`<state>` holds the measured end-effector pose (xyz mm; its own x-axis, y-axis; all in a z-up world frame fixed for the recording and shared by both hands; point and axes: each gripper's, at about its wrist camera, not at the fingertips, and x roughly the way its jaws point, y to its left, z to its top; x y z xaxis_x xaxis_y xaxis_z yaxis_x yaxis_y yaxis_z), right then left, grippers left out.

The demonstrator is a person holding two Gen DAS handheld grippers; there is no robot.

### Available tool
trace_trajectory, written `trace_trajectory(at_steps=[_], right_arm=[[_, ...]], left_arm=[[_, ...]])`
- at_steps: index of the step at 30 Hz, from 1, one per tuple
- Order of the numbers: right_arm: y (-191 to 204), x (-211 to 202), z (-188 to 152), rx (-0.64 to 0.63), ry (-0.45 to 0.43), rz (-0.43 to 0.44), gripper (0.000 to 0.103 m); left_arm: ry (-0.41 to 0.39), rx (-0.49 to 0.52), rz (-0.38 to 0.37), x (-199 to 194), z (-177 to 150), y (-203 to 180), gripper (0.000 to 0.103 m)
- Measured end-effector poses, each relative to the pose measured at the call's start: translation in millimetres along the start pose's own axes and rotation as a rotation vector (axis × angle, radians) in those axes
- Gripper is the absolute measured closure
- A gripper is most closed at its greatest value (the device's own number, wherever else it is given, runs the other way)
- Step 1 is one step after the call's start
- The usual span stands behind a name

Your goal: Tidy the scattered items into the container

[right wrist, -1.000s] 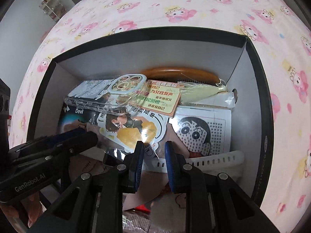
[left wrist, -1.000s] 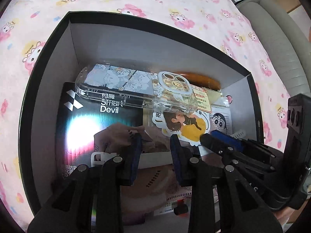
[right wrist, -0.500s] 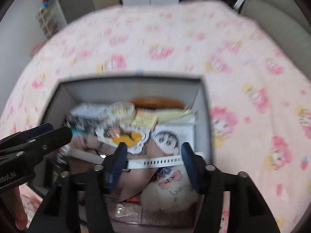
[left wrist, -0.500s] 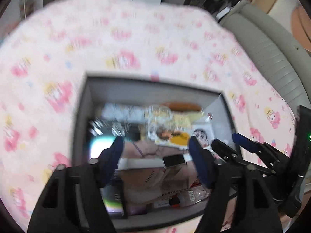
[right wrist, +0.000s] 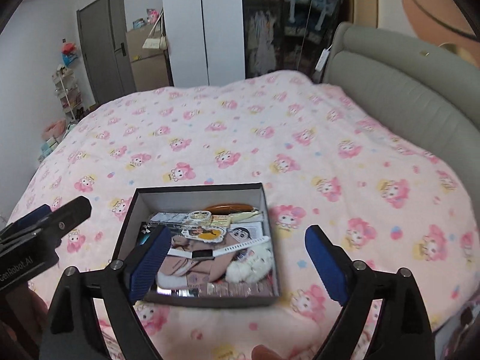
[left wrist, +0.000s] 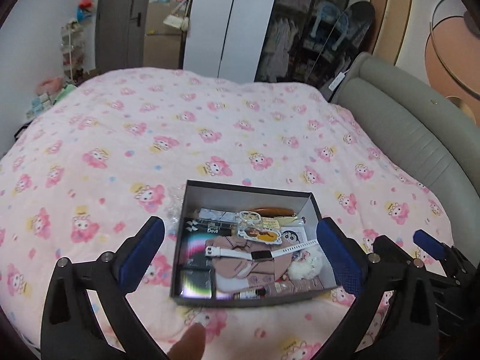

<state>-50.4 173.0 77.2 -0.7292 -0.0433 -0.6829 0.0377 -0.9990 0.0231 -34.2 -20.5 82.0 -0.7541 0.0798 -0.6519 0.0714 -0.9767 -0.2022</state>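
A dark open box (left wrist: 249, 188) sits on the pink patterned bedspread; it also shows in the right wrist view (right wrist: 198, 187). Inside lie a white smartwatch (left wrist: 261, 254) (right wrist: 207, 252), a pink sock (left wrist: 240, 265), a clear phone case (left wrist: 252, 219), a brown comb (left wrist: 274, 210), stickers, a white fluffy ball (left wrist: 306, 265) and a black packet (left wrist: 195, 240). My left gripper (left wrist: 243, 255) is wide open and empty, held high above the box. My right gripper (right wrist: 237, 261) is wide open and empty, also above the box. A scrap of clear plastic (left wrist: 174, 207) lies outside the box's left wall.
The bedspread (left wrist: 150, 138) stretches far beyond the box. A grey padded headboard (left wrist: 405, 132) runs along the right. A white wardrobe (right wrist: 204, 27), a dark door (right wrist: 102, 39) and shelves with toys (right wrist: 66, 90) stand past the bed.
Both grippers have opened wide and pulled back and up from inside the box. The box now looks small and the whole bed is in view.
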Motion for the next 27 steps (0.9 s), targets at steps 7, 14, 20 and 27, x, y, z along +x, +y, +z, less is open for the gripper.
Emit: trace_trajectory(at_steps=[7,14,20,27], right_arm=[[-4.3,-43.0,-49.8,0.028,-0.021,0.0,0.012],[-9.3,-74.7,-98.5,0.04,-0.031,-0.022,0.012],[-7.6,-94.8,-116.0,0.043,-0.061,-0.008,0.012],[-13.8,-93.9,-116.0,0.065,-0.074,-0.035,0.012]], left_arm=[[-0.05,0.007,0.007,-57.2,-44.3,-4.0,0.001],[-0.097,0.015,0.018,-100.9,-91.0,-5.9,0.001],[-0.083,0.088,0.081,-102.5,-114.6,-11.6,0.001],[-0.045,0.09,0.042,-94.6,-120.2,-13.5,0.001]])
